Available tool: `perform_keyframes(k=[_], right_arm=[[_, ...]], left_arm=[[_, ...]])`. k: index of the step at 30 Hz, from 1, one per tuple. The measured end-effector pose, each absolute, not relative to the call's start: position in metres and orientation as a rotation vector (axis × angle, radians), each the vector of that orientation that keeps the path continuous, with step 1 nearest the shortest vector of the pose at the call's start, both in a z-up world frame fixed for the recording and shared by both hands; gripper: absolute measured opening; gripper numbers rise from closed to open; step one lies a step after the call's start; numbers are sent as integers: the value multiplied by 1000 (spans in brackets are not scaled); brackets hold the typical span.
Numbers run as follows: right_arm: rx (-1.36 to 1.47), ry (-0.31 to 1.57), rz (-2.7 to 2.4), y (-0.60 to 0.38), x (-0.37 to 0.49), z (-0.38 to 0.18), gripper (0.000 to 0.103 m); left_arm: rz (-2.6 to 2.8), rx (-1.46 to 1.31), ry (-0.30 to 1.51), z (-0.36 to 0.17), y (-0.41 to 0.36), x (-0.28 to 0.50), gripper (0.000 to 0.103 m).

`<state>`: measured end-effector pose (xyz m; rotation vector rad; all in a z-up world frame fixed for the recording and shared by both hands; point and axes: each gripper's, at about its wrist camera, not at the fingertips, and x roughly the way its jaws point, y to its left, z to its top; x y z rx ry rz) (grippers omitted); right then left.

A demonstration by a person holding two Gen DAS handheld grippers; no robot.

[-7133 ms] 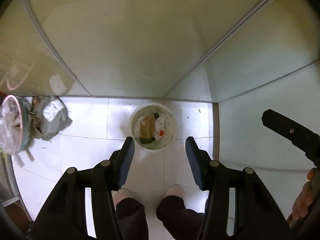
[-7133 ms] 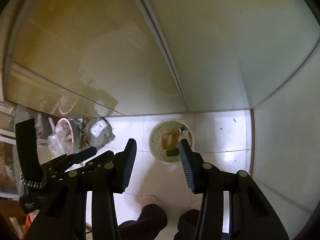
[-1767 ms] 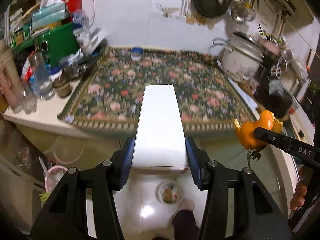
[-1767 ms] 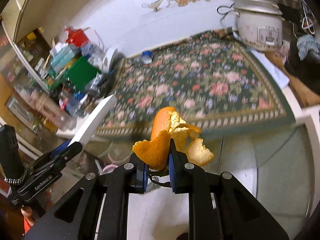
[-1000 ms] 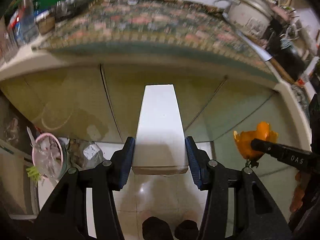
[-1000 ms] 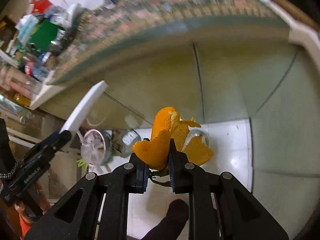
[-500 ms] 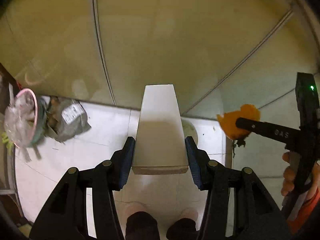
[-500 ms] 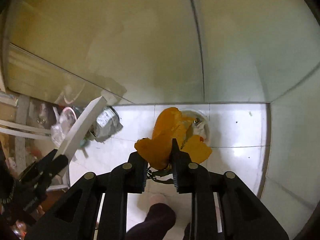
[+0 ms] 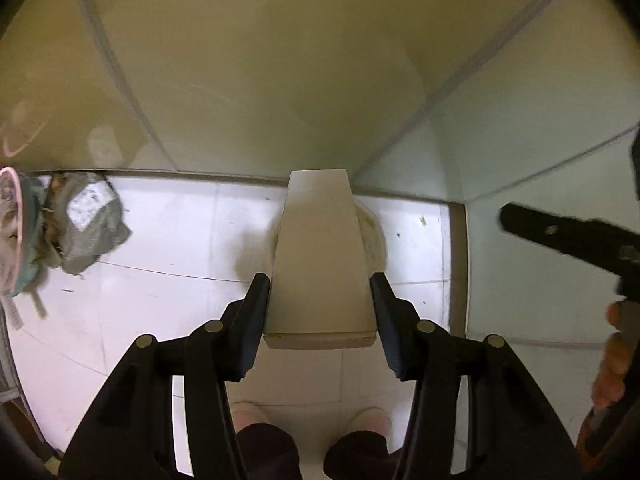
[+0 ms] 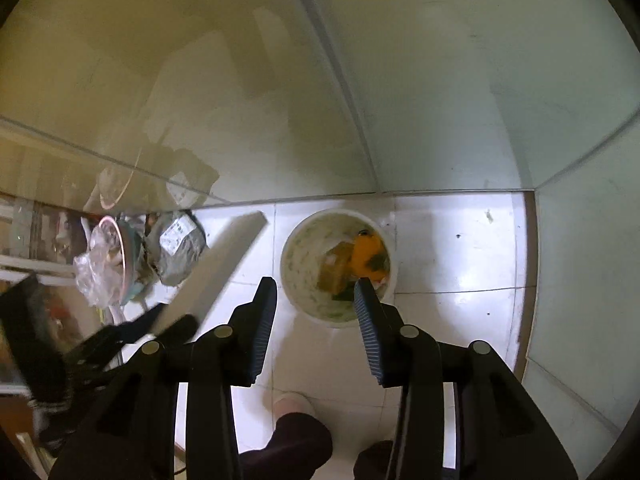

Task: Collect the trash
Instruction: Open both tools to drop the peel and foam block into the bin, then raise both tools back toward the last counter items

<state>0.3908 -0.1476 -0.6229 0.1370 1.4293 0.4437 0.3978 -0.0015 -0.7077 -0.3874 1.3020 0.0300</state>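
1. Bags of refuse [image 10: 176, 250] lie on the white floor tiles [image 10: 452, 248], well to the left of the bin [image 10: 298, 280], against the cabinet base.
2. Left gripper [image 9: 318, 294]: jaws clamped on a long white box [image 9: 320, 256], which hangs over the bin and hides most of it.
3. Right gripper [image 10: 316, 300]: jaws apart, just been opening, nothing between them; it points down at the bin's near rim.
4. Orange peel [image 10: 366, 256] lies inside the bin on the right, apparently on other scraps.
5. Person's feet [image 10: 294, 406] stand just below the bin.
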Motion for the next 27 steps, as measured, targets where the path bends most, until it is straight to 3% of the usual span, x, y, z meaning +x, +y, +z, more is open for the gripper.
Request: perform_keyframes(k=[7,12,18,27], right_arm=[[183,1381,406,-175,393,-607,37],[175,1355,417,-176,386,-579,37],[177,1320,439,-171,375,-518,37],[145,1212,442,-161,347,-364,37]], left_arm=[[20,-354,1393,-745,-23,419,50],[14,-354,1372,-716,-21,410,50],[6,-321,1311,-625,-12,391,50],[-5,-311,1155,-440,5,359,51]])
